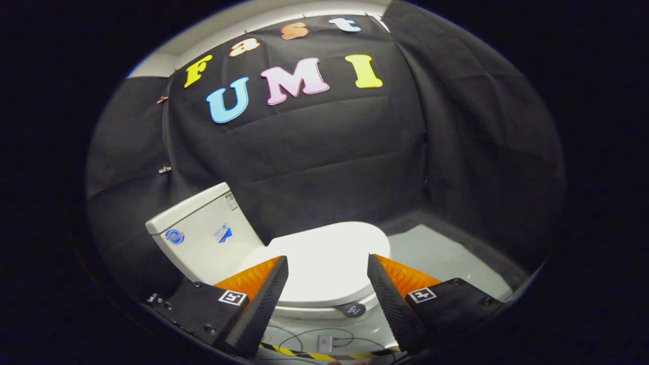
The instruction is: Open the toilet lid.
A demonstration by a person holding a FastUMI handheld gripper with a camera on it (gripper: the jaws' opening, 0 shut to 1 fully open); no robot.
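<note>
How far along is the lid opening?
Nothing done yet: the toilet lid lies flat and shut on the bowl, beside the tank. In hand: the gripper hovers above it, fingers open, touching nothing. Left: hook the lid's edge and lift it.

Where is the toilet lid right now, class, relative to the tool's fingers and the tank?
In the gripper view the closed toilet lid lies flat just ahead of the open tool, showing between its two fingers, with the white tank beside it.

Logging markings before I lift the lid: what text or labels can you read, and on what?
None readable.
White ceramic toilet tank: three stickers, too small and blurred.
Claw, open above the closed white toilet lid: square black-and-white marker on each finger, no words.
</note>
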